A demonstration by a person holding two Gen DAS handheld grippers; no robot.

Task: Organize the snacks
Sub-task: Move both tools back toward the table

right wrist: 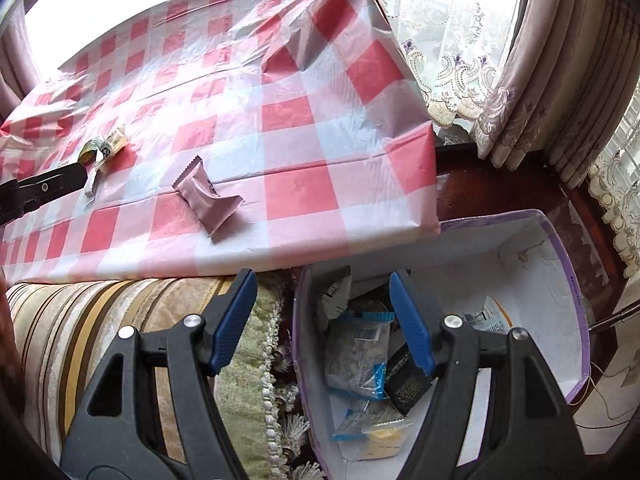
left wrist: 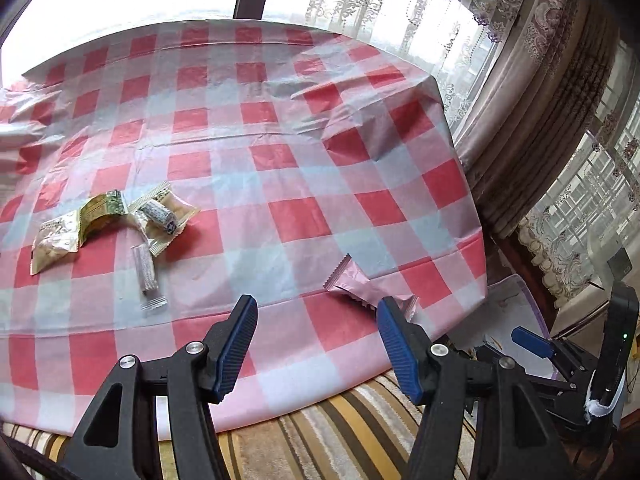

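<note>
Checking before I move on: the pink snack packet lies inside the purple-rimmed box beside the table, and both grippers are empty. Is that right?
Not quite. The pink snack packet is not in the purple-rimmed box; it lies on the checked tablecloth near the table's edge, as the right wrist view shows. The rest holds: the left gripper and the right gripper both have nothing between their fingers.

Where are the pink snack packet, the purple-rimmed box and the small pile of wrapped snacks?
pink snack packet [right wrist: 208, 200]: right wrist view, middle of the wrapper.
purple-rimmed box [right wrist: 560, 276]: right wrist view, white inner wall at its far end.
pile of wrapped snacks [left wrist: 100, 212]: left wrist view, green-and-yellow wrapper in the pile.
</note>
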